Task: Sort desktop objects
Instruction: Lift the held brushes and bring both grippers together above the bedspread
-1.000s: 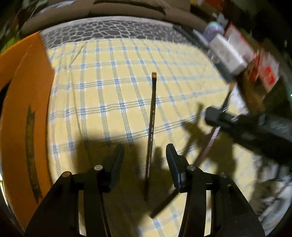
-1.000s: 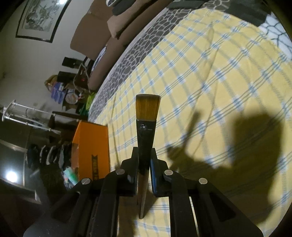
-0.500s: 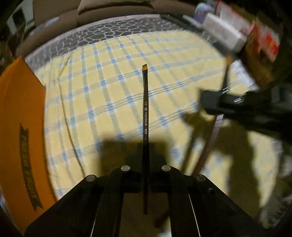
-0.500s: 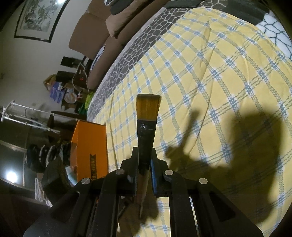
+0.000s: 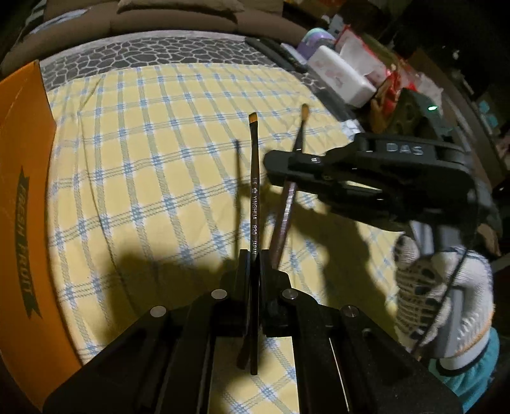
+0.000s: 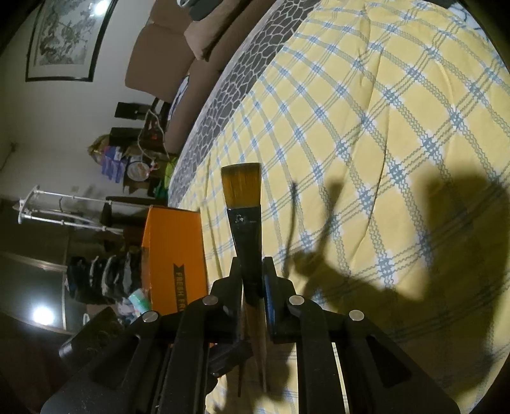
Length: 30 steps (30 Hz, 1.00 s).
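My left gripper (image 5: 254, 258) is shut on a thin black paintbrush (image 5: 254, 191) with white lettering, its small orange tip pointing away, held just above the yellow checked cloth (image 5: 159, 159). My right gripper (image 6: 251, 266) is shut on a wide flat brush (image 6: 244, 203) with orange bristles and a black ferrule. In the left wrist view that right gripper (image 5: 280, 167) reaches in from the right, held by a gloved hand (image 5: 443, 293), and the flat brush (image 5: 291, 194) shows edge-on through it, tilted.
An orange cardboard box (image 5: 22, 197), also seen as the orange box (image 6: 173, 251) in the right wrist view, lies along the cloth's left side. Boxes and packets (image 5: 344, 73) crowd the far right edge. A brown sofa (image 5: 159, 19) stands behind the table.
My left gripper closed on the thin brush that lay on the cloth and lifted it slightly. The right gripper with the flat brush came closer to the left one.
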Tool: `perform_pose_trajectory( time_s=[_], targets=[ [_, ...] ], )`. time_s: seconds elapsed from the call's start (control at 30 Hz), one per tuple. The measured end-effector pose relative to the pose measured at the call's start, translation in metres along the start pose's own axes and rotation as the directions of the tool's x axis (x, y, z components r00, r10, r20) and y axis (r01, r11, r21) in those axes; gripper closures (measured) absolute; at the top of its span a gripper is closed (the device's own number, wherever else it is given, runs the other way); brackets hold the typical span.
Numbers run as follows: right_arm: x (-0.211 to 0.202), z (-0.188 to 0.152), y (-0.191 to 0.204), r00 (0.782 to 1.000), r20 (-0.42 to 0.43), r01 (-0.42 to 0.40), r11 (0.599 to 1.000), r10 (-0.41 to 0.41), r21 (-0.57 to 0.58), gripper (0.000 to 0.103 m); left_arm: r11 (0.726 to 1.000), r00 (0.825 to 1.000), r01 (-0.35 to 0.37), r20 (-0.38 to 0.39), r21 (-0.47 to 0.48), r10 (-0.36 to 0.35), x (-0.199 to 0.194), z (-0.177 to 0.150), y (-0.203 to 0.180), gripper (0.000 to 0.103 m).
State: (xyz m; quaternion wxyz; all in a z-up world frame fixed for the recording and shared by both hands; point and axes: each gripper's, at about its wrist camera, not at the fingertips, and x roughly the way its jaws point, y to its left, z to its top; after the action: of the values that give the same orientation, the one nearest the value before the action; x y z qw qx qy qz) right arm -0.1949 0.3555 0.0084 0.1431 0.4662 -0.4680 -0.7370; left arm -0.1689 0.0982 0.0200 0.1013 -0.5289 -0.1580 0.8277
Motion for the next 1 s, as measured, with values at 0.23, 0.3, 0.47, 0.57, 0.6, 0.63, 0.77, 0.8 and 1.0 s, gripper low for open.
perform_pose_trajectory(
  time_s=[0.23, 0.3, 0.47, 0.57, 0.6, 0.63, 0.77, 0.8, 1.0],
  targets=[
    [0.013, -0.004, -0.005, 0.999, -0.043, -0.020, 0.999, 0.021, 0.030, 0.084, 0.999, 0.999, 0.037, -0.006, 0.018, -0.037, 0.005, -0.008, -0.002, 0.098],
    [0.018, -0.004, -0.007, 0.998, -0.051, -0.020, 0.999, 0.023, 0.043, 0.080, 0.999, 0.999, 0.044, -0.008, 0.024, -0.044, 0.008, -0.009, -0.003, 0.098],
    [0.029, -0.008, -0.014, 0.996, -0.079, -0.034, 0.997, 0.040, 0.072, 0.085, 0.996, 0.999, 0.044, -0.014, 0.082, -0.043, 0.010, -0.013, -0.012, 0.098],
    [0.030, -0.007, -0.012, 0.997, -0.070, -0.020, 0.999, 0.023, 0.050, 0.090, 0.994, 0.999, 0.037, -0.016, 0.099, -0.036, 0.011, -0.012, -0.013, 0.098],
    [0.029, -0.007, -0.011, 0.998, -0.064, -0.016, 0.999, 0.018, 0.040, 0.090, 0.994, 0.999, 0.040, -0.016, 0.101, -0.039, 0.012, -0.011, -0.014, 0.097],
    [0.028, -0.007, -0.010, 0.998, -0.059, -0.012, 1.000, 0.013, 0.029, 0.090, 0.994, 0.999, 0.041, -0.015, 0.101, -0.040, 0.012, -0.010, -0.014, 0.094],
    [0.026, -0.008, -0.008, 0.998, -0.051, -0.030, 0.999, 0.031, 0.024, 0.092, 0.998, 0.999, 0.018, -0.028, 0.065, -0.017, 0.020, -0.010, -0.009, 0.048],
    [0.025, -0.008, -0.007, 0.998, -0.049, -0.033, 0.999, 0.034, 0.024, 0.093, 0.998, 0.999, 0.025, -0.030, 0.058, -0.024, 0.022, -0.011, -0.009, 0.048],
    [0.024, -0.010, 0.003, 0.998, -0.050, -0.044, 0.999, 0.044, 0.002, 0.092, 0.994, 0.998, -0.034, -0.052, 0.102, 0.039, 0.033, -0.015, -0.018, 0.094]
  ],
)
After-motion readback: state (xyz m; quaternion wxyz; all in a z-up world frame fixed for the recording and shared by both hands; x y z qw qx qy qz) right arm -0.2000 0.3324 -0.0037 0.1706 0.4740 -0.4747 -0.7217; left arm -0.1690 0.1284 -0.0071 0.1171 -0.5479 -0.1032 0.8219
